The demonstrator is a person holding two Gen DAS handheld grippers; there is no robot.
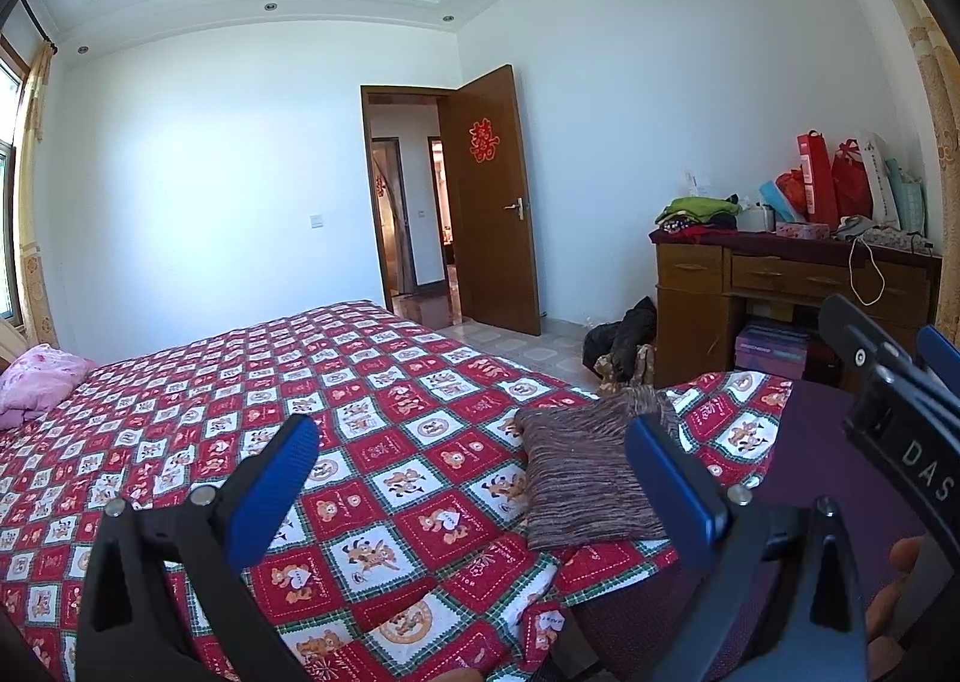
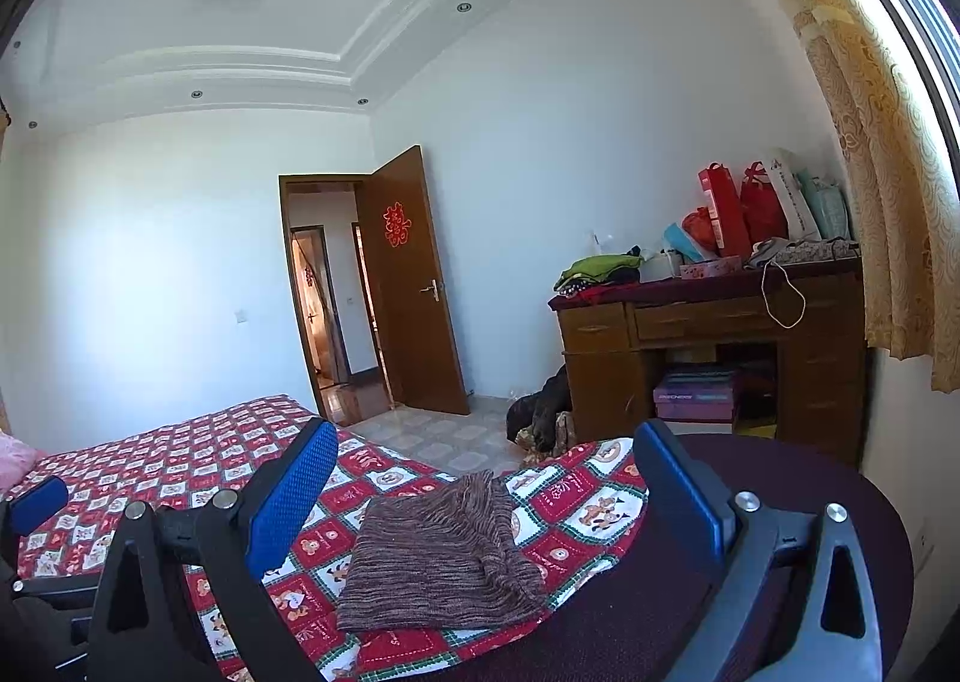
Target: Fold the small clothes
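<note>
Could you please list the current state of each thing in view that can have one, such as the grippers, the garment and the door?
Left gripper: jaws open, holding nothing.
Right gripper: jaws open, holding nothing.
Striped knit garment: folded, lying flat on the bed, untouched.
Bedspread: spread flat over the bed.
Door: swung open.
Desk drawers: closed.
Pink blanket: bunched up.

Wooden desk (image 2: 708, 346) at 3 o'clock, gift bags (image 2: 756, 202) on top; open brown door (image 2: 414, 286) at 12; pink bedding (image 1: 36, 382) at 9.
</note>
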